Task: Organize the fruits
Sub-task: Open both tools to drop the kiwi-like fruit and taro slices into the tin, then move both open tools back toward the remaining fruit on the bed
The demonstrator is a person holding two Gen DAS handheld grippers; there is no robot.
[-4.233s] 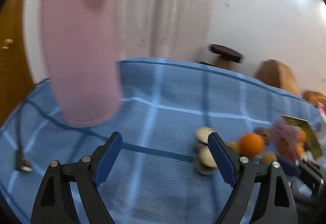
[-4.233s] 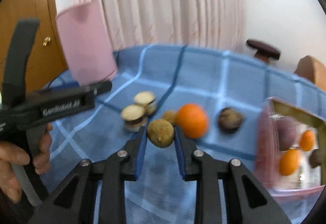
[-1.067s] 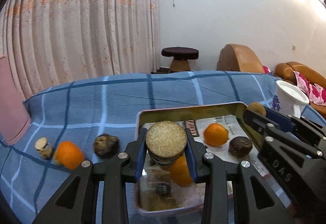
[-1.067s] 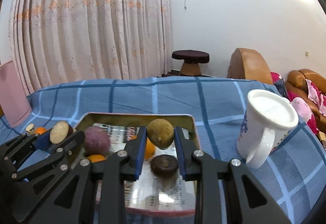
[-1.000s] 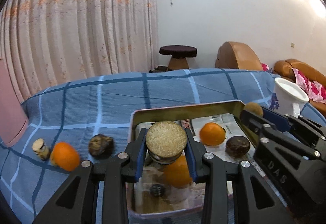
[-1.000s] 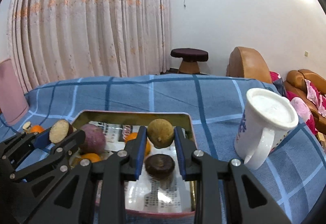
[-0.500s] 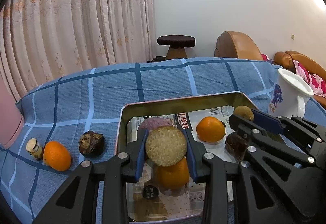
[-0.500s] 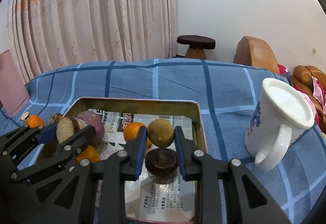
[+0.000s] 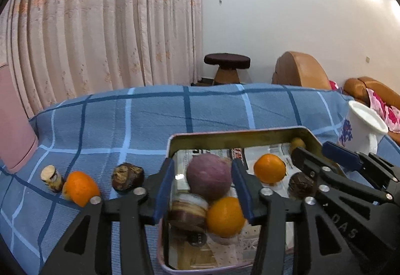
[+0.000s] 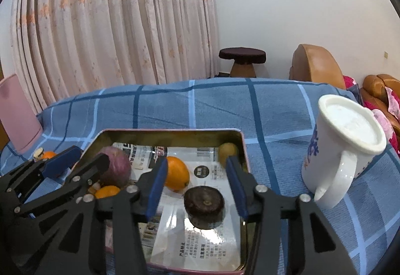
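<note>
Left wrist view has my left gripper (image 9: 202,190) poised over the near-left part of the tin (image 9: 240,134), and its jaws are opening with nothing pinched; the blue pads stand clear on either side of the fruit below. Under them, inside the tin, sit a round purple fruit (image 9: 208,180), a banded brown slice (image 9: 188,210) just nearer me and an orange (image 9: 225,216) touching both, so I judge this gripper is over the tin to let fruit drop among the rest, not to grasp. In the right wrist view my right gripper (image 10: 195,185) hangs over the near-right part of the tin (image 10: 172,134), jaws likewise opening and bare; a dark brown round fruit (image 10: 203,206) lies on the printed liner between and below the pads, untouched as far as I can tell. A second orange (image 10: 176,175) rests beside the left pad, and a small tan fruit (image 10: 227,150) sits in the tin's far-right corner. Both grippers crowd the tin side by side, which suits a two-handed drop. Outside the tin, to its left on the blue cloth (image 9: 150,120), three things still wait: a brown lump (image 9: 127,176) nearest the tin, then a loose orange (image 9: 81,187), then a little brown piece (image 9: 51,177) farthest. A white mug (image 10: 343,145) stands to the tin's right, just beside it.
</note>
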